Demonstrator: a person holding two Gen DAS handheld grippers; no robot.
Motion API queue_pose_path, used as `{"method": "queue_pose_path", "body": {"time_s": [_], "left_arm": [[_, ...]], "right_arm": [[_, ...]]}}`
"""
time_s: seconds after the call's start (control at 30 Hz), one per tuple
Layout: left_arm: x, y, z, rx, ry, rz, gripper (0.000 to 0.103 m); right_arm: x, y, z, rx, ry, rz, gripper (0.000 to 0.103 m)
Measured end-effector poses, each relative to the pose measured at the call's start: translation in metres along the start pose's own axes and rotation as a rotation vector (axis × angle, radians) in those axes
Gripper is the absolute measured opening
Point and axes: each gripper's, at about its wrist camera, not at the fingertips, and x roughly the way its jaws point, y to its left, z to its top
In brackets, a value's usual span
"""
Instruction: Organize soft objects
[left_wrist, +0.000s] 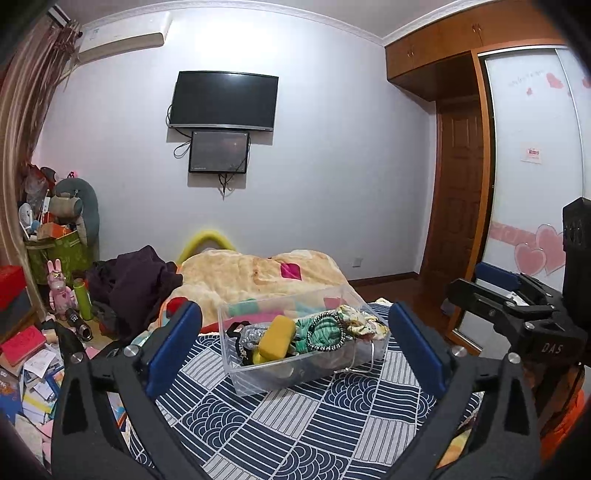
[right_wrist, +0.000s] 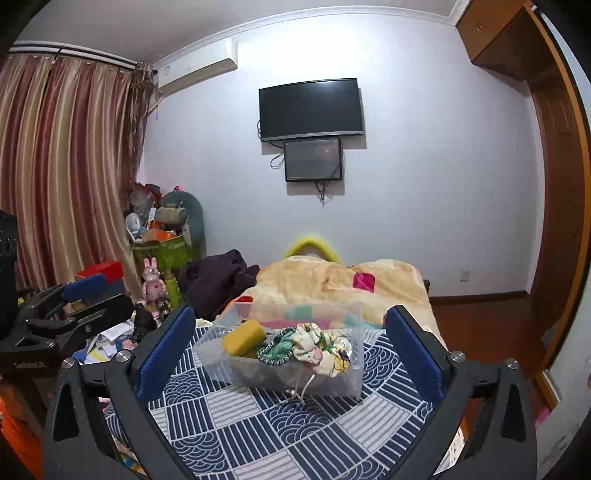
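Observation:
A clear plastic box (left_wrist: 373, 354) (right_wrist: 347, 380) stands on the blue and grey patterned bedspread (left_wrist: 295, 424) (right_wrist: 277, 421). It holds a yellow sponge (left_wrist: 277, 338) (right_wrist: 244, 336), a green scrunchie with a black-and-white cord (left_wrist: 325, 332) (right_wrist: 277, 349), a floral cloth (left_wrist: 360, 319) (right_wrist: 325, 349) and dark items at its left end. My left gripper (left_wrist: 295, 349) is open and empty, its blue pads either side of the box, short of it. My right gripper (right_wrist: 290, 354) is open and empty, likewise framing the box. Each gripper shows at the edge of the other's view.
A cream blanket (left_wrist: 258, 273) (right_wrist: 332, 280) and dark clothes (left_wrist: 136, 280) (right_wrist: 218, 277) lie beyond the box. Clutter, toys and papers cover the floor at left (left_wrist: 37, 369) (right_wrist: 110, 336). A wardrobe (left_wrist: 532, 177) stands at right. A TV (left_wrist: 223, 99) hangs on the far wall.

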Motion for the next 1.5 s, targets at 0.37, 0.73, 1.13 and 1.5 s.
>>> {"method": "queue_pose_path", "body": {"time_s": [0.37,0.73,1.13,1.5], "left_arm": [[0.000,-0.006,-0.006,0.020,0.001,0.009,0.103],[0.001,-0.005,-0.006,0.023,0.005,0.001,0.103],[0.001,-0.008,-0.006,0.019,0.004,0.005,0.103],[0.003,-0.006,-0.007,0.014,0.017,0.004,0.103]], "right_arm": [[-0.008,-0.002,-0.005,0.004,0.001,-0.006,0.103],[-0.010,0.001,-0.005,0.005,-0.005,-0.004,0.103],[-0.013,0.002,-0.003,0.004,-0.007,-0.001,0.103],[-0.013,0.003,-0.003,0.006,-0.004,-0.002,0.103]]}}
